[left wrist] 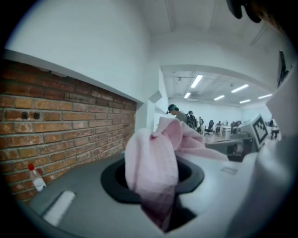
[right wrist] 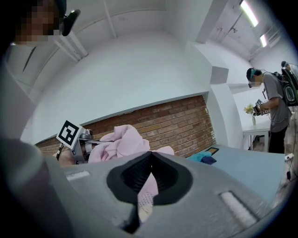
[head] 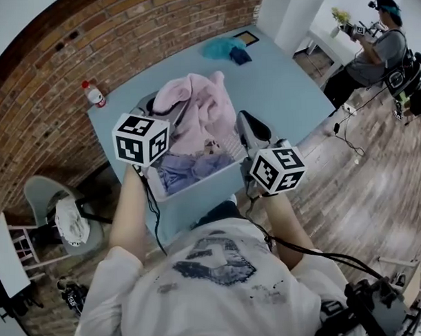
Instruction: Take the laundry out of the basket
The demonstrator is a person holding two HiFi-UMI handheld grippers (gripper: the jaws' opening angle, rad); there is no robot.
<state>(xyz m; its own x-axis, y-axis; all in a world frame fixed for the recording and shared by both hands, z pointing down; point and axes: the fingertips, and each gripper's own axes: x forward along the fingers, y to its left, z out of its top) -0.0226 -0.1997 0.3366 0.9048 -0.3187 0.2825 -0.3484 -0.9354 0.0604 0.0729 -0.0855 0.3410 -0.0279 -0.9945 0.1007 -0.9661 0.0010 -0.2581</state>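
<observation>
A pink garment [head: 198, 109] hangs bunched above the white laundry basket [head: 197, 186], stretched between both grippers. My left gripper [head: 174, 111] is shut on one end of it; in the left gripper view the pink cloth [left wrist: 151, 167] fills the gap between the jaws. My right gripper [head: 242, 121] is shut on the other end, and a thin fold of pink cloth [right wrist: 148, 188] is pinched between its jaws. A lavender garment [head: 186, 168] lies in the basket beneath. The pink garment hides the far part of the basket.
The basket stands on a light blue table [head: 290, 92] against a brick wall. Teal and dark blue clothes [head: 225, 48] lie at the table's far end, a plastic bottle [head: 93, 93] at its left corner. A chair [head: 57, 210] stands lower left, a person [head: 379, 51] far right.
</observation>
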